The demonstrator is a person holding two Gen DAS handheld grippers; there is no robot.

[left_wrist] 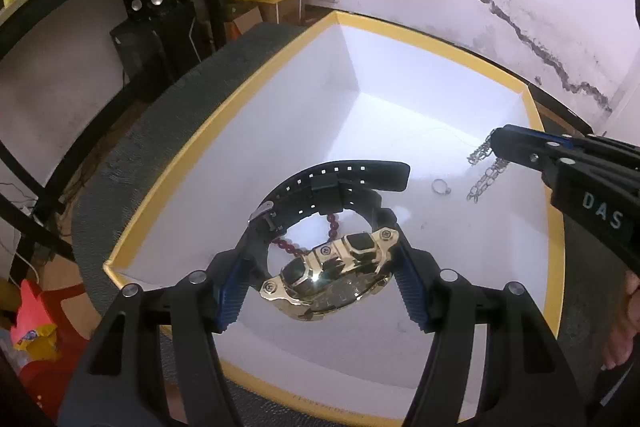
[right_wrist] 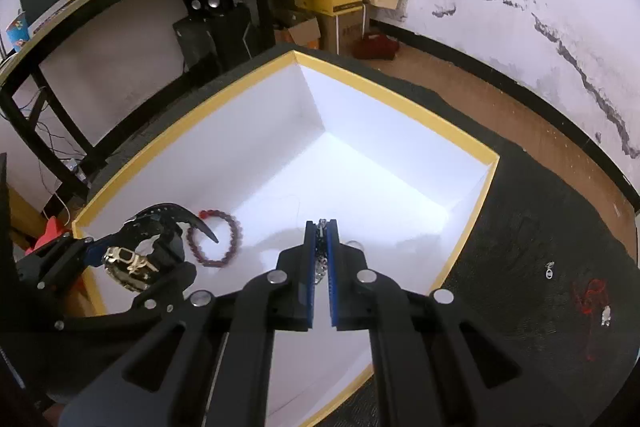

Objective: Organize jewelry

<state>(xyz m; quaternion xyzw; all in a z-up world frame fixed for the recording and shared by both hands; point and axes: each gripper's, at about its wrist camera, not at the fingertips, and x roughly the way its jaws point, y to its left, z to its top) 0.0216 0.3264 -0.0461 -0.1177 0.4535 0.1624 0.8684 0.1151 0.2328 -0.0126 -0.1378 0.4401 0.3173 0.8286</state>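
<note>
Jewelry is being gathered into the white yellow-rimmed box (left_wrist: 536, 131): the left tool (left_wrist: 320, 267) clamps the gold watch (left_wrist: 332, 279) over the near-left corner above the red bead bracelet (right_wrist: 218, 239), while the right tool (right_wrist: 321, 239), clenched, dangles a silver chain (left_wrist: 486, 167) near the ring (left_wrist: 440, 185), likely for lowering in.
</note>
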